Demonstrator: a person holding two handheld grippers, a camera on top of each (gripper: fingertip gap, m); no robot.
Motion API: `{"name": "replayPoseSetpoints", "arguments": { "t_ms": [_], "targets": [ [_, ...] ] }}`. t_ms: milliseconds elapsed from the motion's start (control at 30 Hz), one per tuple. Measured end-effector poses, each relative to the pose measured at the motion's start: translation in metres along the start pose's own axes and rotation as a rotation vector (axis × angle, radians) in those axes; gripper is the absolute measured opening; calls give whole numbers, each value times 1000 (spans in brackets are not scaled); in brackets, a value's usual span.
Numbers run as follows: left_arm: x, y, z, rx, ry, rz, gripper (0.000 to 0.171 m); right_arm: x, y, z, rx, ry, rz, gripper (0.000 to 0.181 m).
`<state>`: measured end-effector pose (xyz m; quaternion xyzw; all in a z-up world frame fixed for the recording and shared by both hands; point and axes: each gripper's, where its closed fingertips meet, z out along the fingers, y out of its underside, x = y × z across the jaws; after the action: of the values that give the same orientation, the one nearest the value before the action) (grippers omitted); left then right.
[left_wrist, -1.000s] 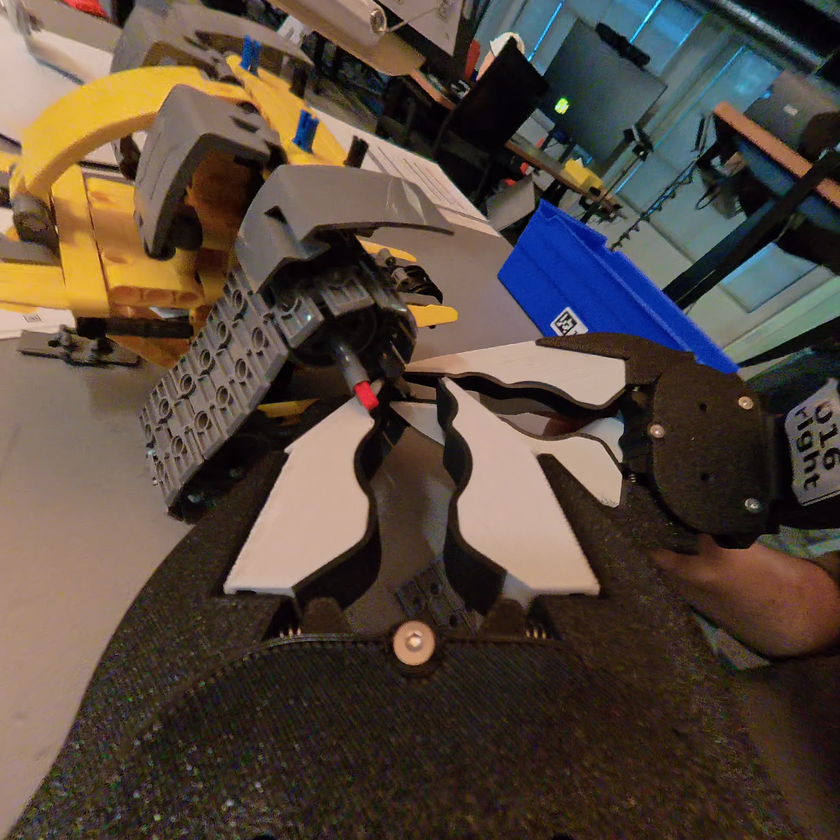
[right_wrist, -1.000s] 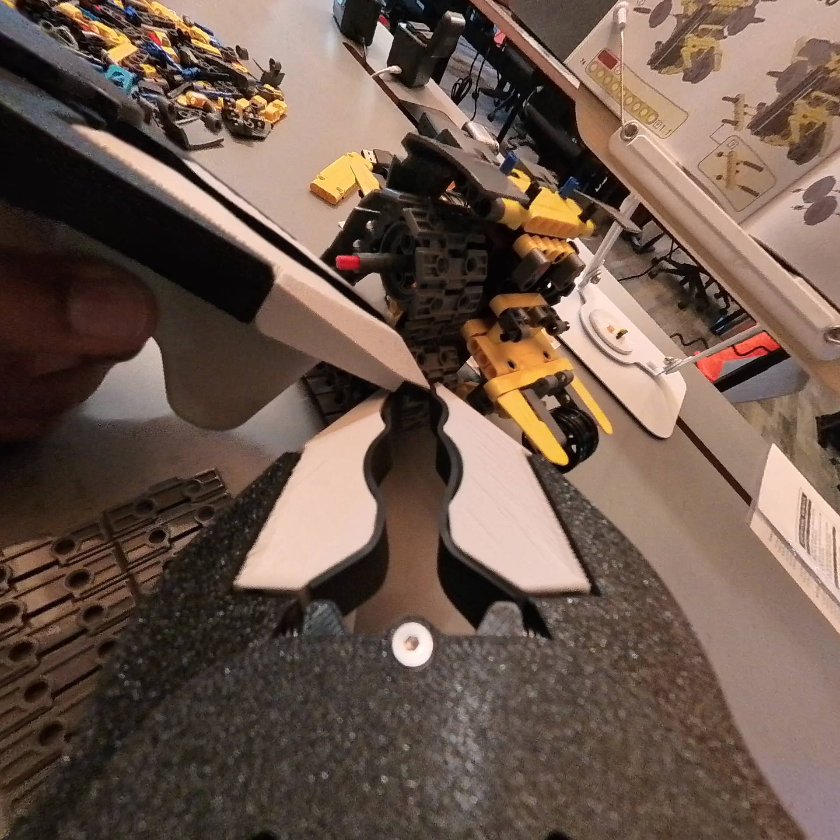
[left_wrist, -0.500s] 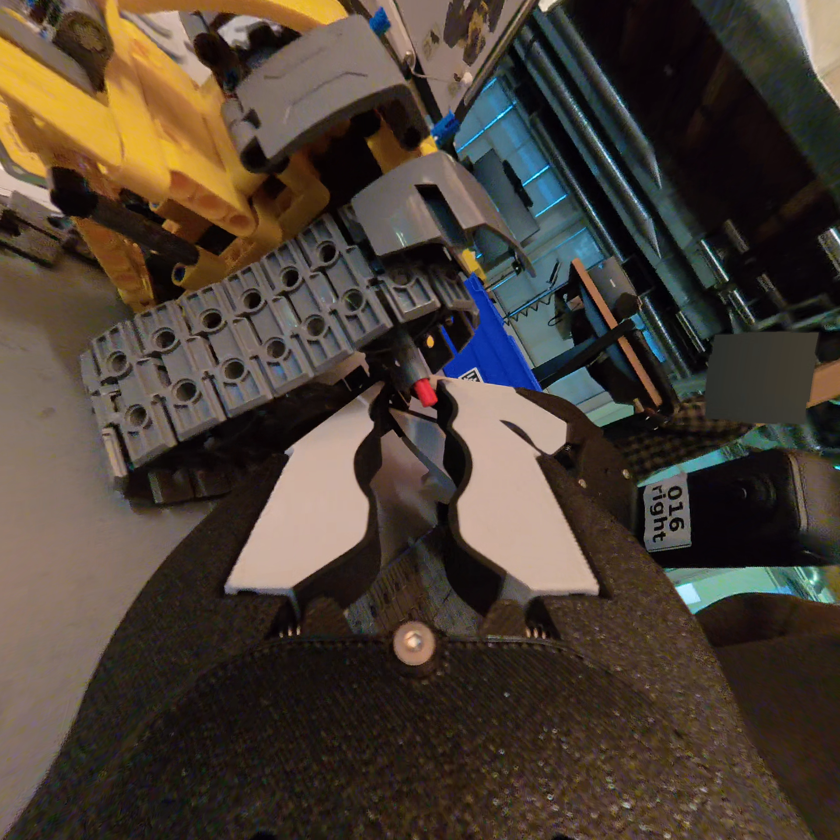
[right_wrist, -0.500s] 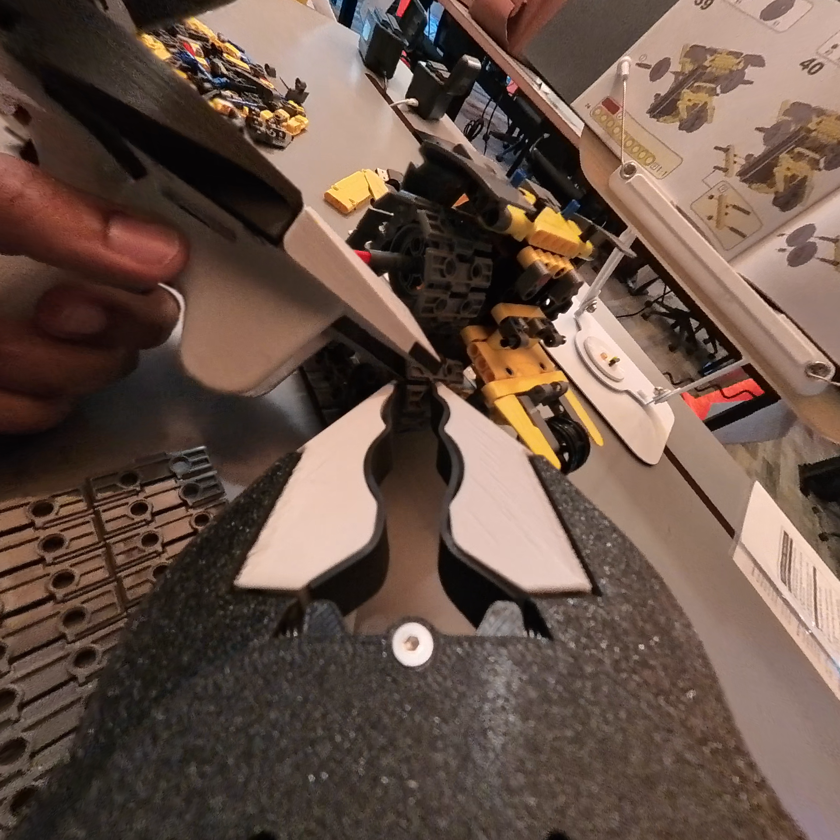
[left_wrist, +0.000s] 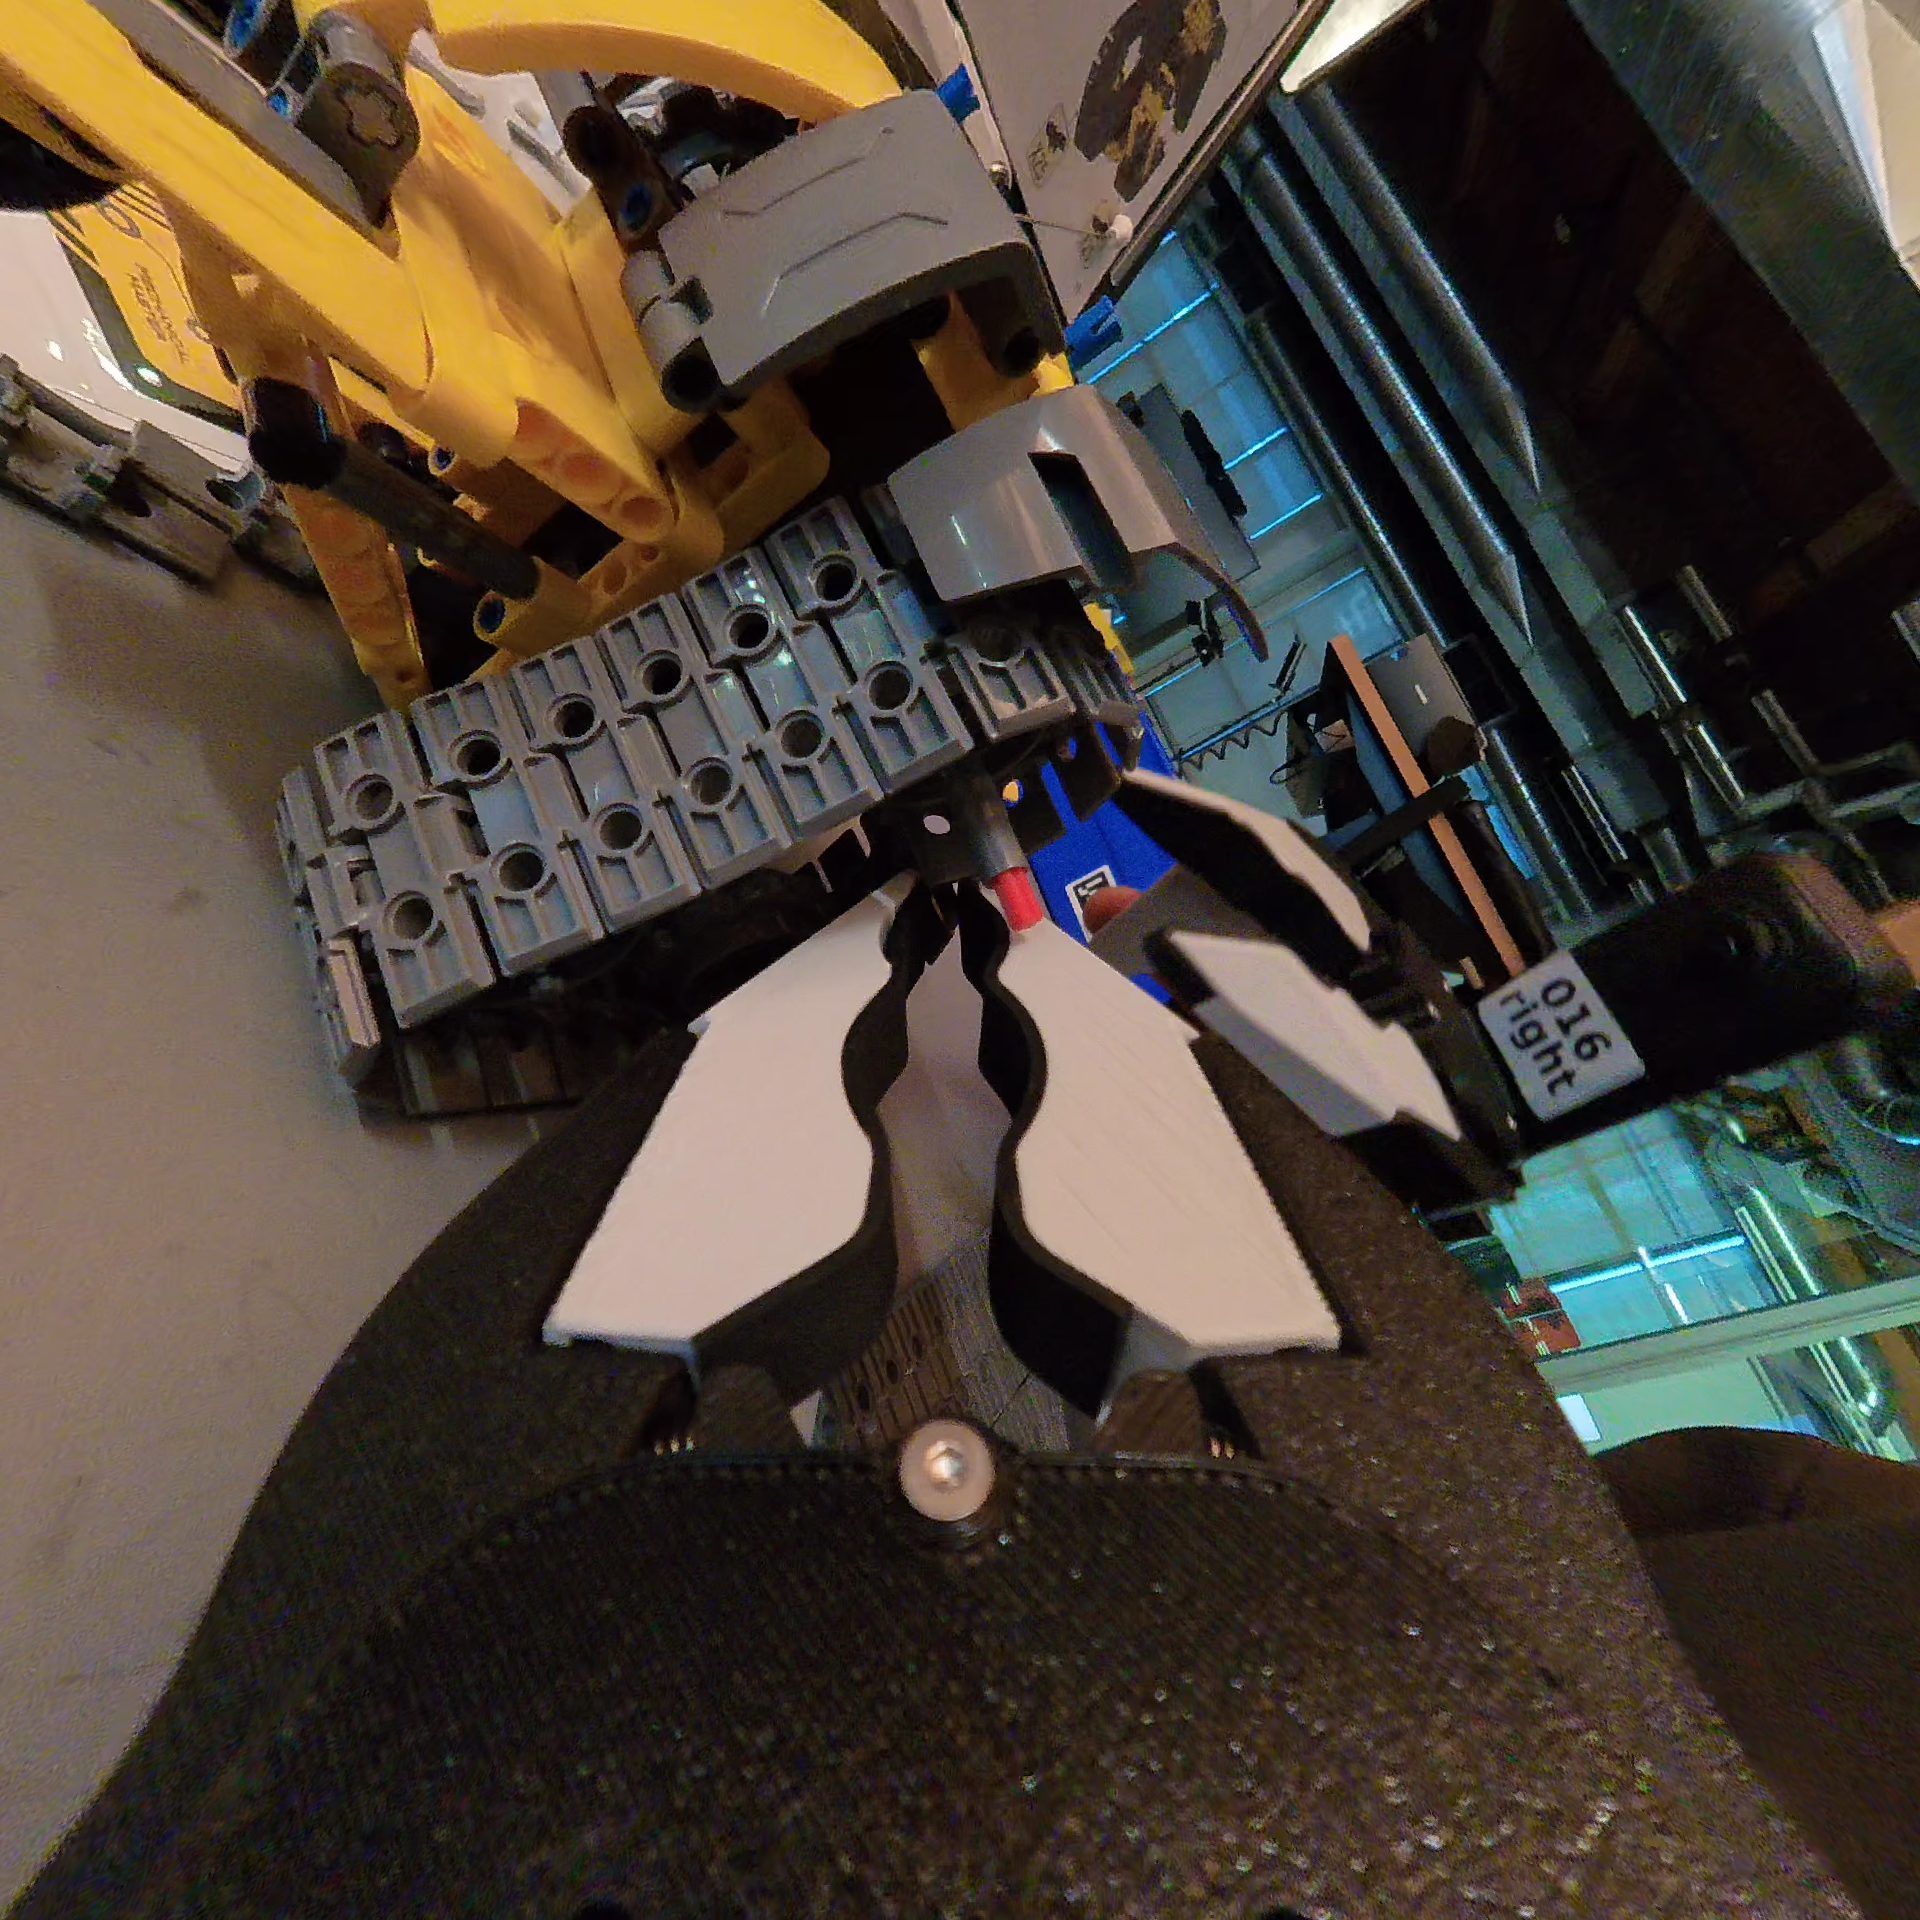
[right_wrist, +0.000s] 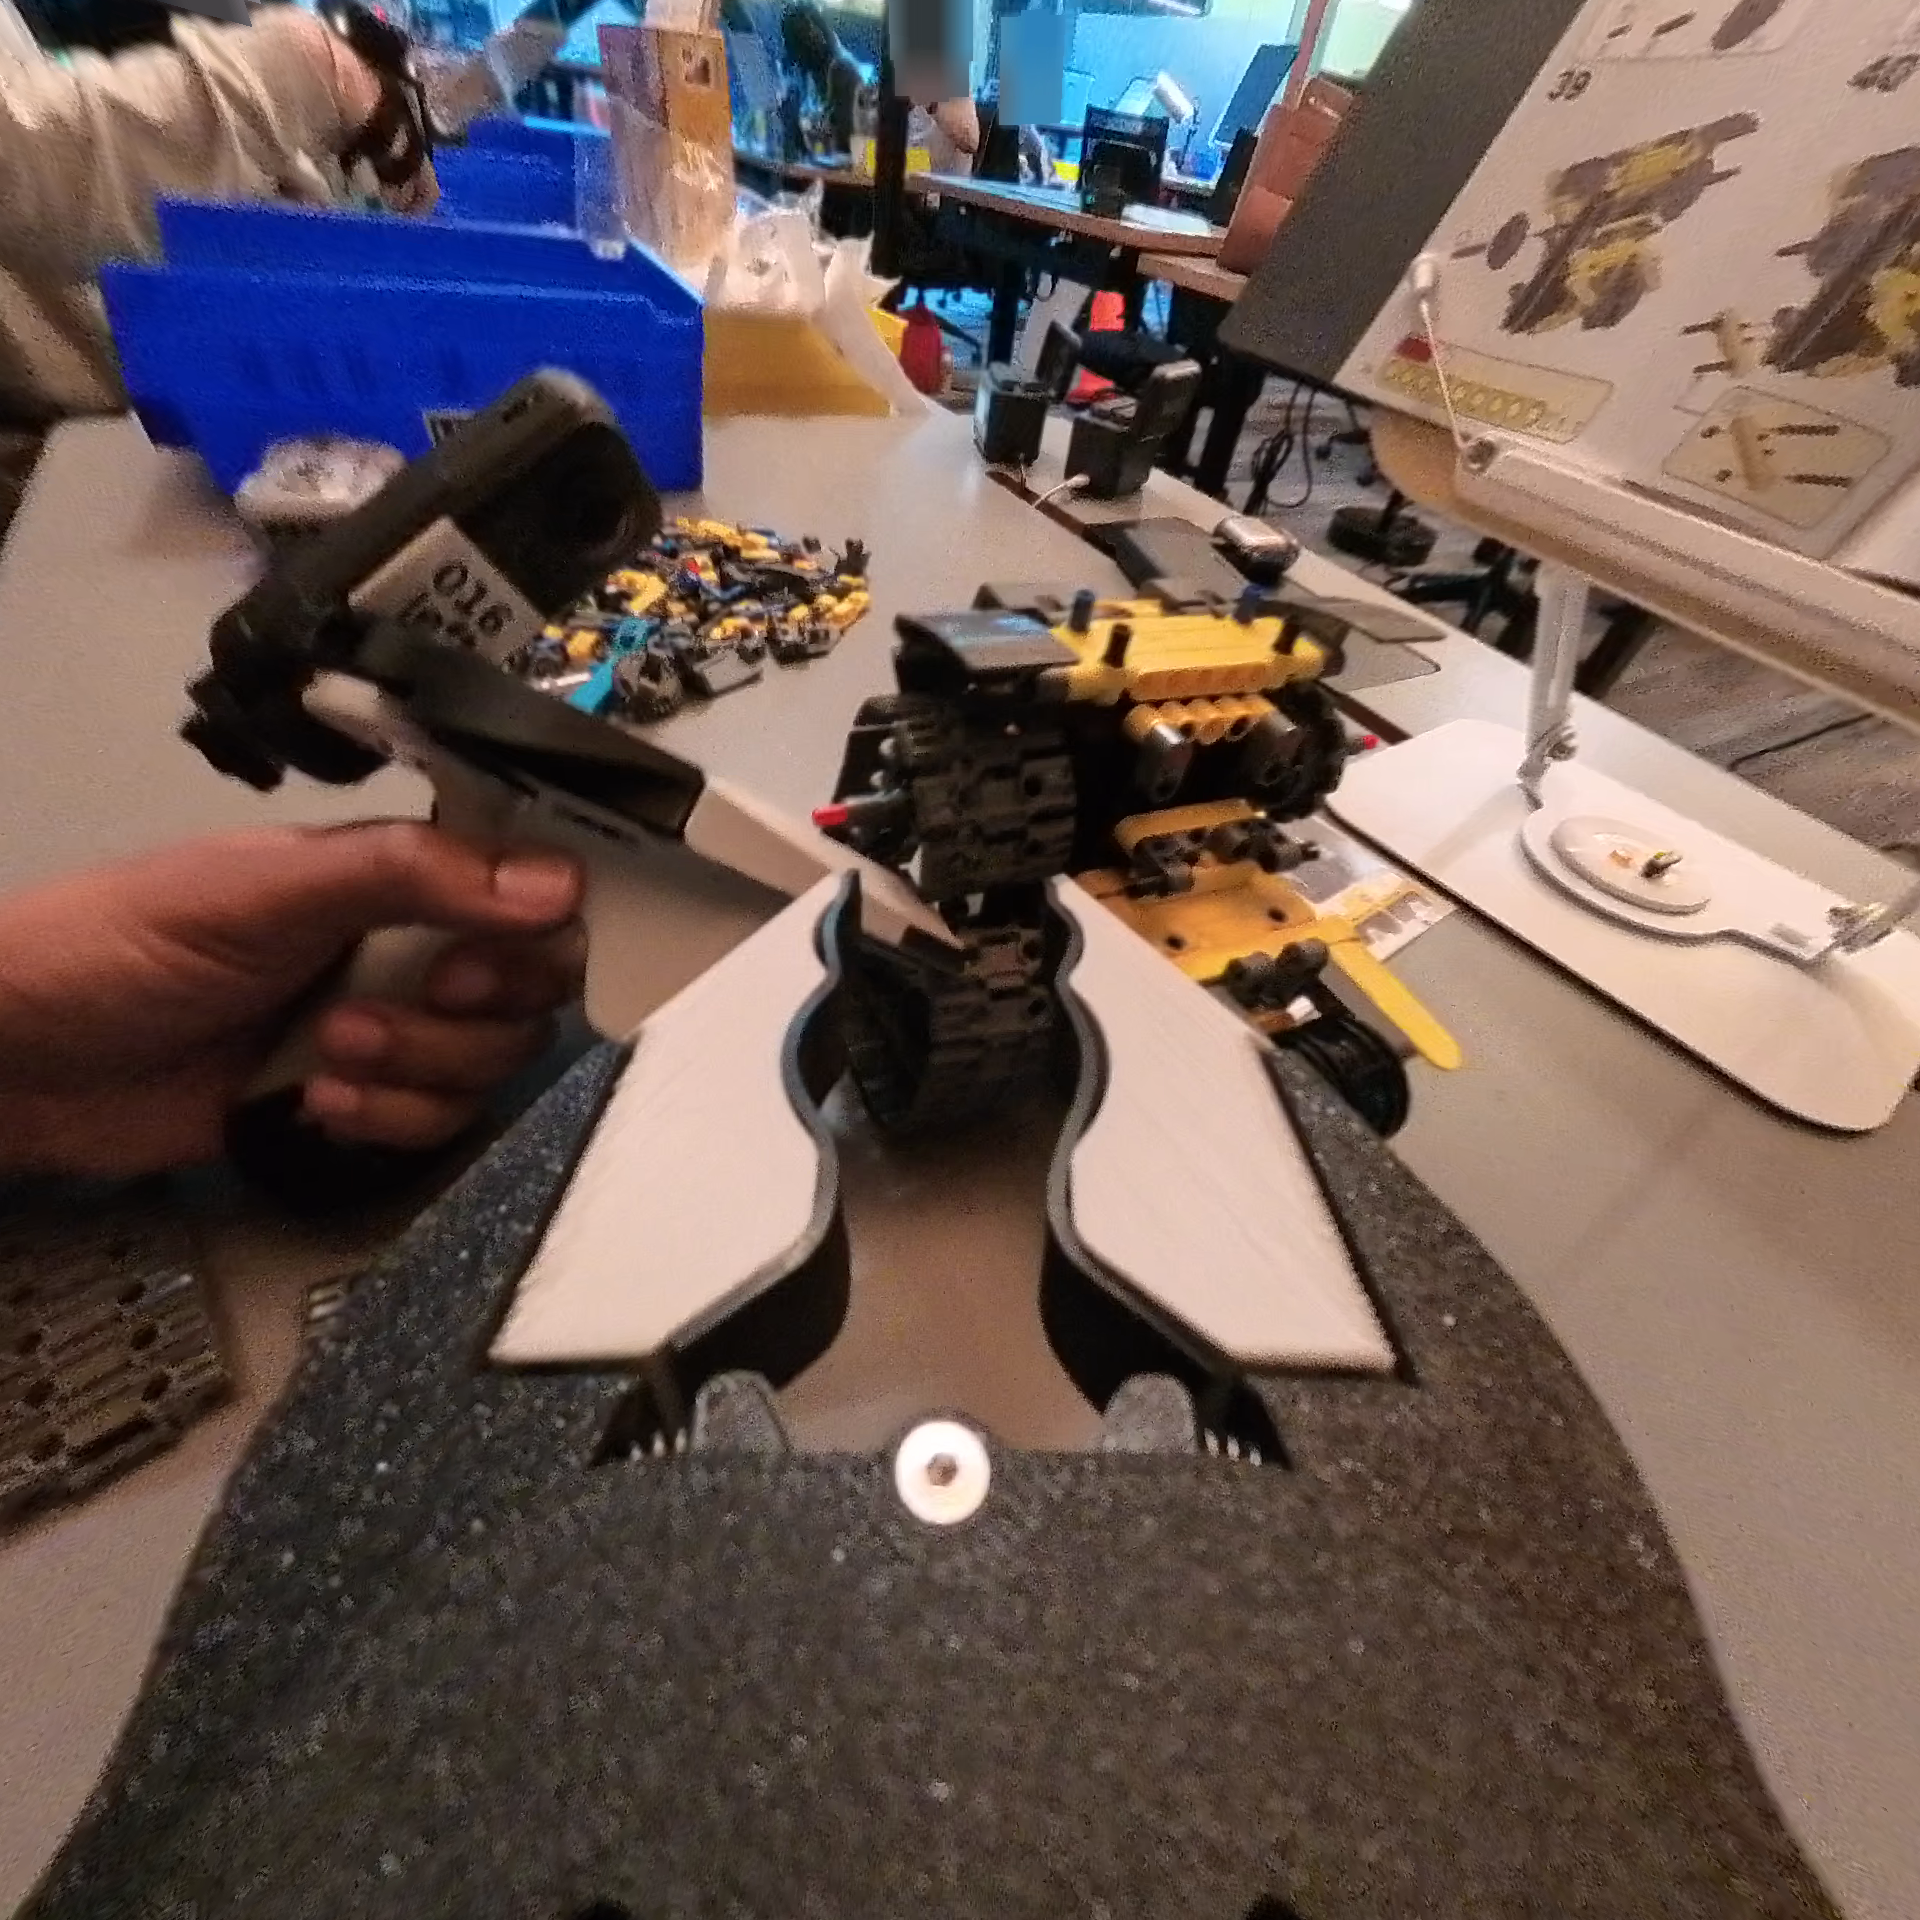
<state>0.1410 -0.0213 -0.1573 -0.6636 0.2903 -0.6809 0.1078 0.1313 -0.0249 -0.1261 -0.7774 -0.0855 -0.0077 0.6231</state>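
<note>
A yellow and grey brick-built tracked vehicle (left_wrist: 499, 343) stands on the grey table (left_wrist: 125, 935). My left gripper (left_wrist: 945, 909) is closed down on the dark edge of its grey track (left_wrist: 623, 779), just beside a red-tipped axle (left_wrist: 1013, 899). In the right wrist view the vehicle (right_wrist: 1195, 655) faces me. My right gripper (right_wrist: 951, 904) is open and empty, with the hanging track loop (right_wrist: 956, 1039) seen between its fingers. A hand holds the left gripper (right_wrist: 935, 930) against that loop. The right gripper (left_wrist: 1143, 862) also shows open at the right in the left wrist view.
A pile of loose bricks (right_wrist: 717, 613) and a blue bin (right_wrist: 416, 312) lie behind the vehicle. A loose strip of track links (right_wrist: 94, 1371) lies at the lower left. An instruction sheet (right_wrist: 1662, 260) on a white stand (right_wrist: 1662, 987) stands at the right. Left and right tips are no more than a few centimetres apart.
My right gripper has opened wide and drawn back from the vehicle. My left gripper's fingers have closed in on the track edge and it has tilted up under the vehicle.
</note>
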Motion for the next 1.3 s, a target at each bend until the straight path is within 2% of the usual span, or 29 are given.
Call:
{"name": "replayPoseSetpoints", "arguments": {
  "t_ms": [67,133,233,433,533,633,767,900,1067,1300],
  "targets": [
    [0,0,0,2,-2,3,2,5,0,4,-40,-30,29,40],
    [0,0,0,3,-8,8,1,4,12,13,-148,-70,-5,51],
    [-3,-2,-2,15,-21,4,1,3,10,18,-177,-117,-20,46],
    [-3,-2,-2,15,-30,17,1,-1,5,28,-229,-242,172,45],
    [-4,-2,-2,13,-33,15,1,6,7,32,-250,-226,249,32],
    [-4,-2,-2,18,-34,9,1,6,7,30,-273,-240,307,30],
    [-5,-3,-2,19,-34,2,1,5,3,24,-281,-239,299,18],
    [-6,-4,-3,26,-36,-10,0,11,0,19,-299,-196,226,14],
    [-6,-5,-3,32,-36,-15,0,11,-5,17,-295,-188,216,11],
    [-3,-6,-4,38,-36,13,1,16,8,13,-315,-140,182,13]
  ]
}}
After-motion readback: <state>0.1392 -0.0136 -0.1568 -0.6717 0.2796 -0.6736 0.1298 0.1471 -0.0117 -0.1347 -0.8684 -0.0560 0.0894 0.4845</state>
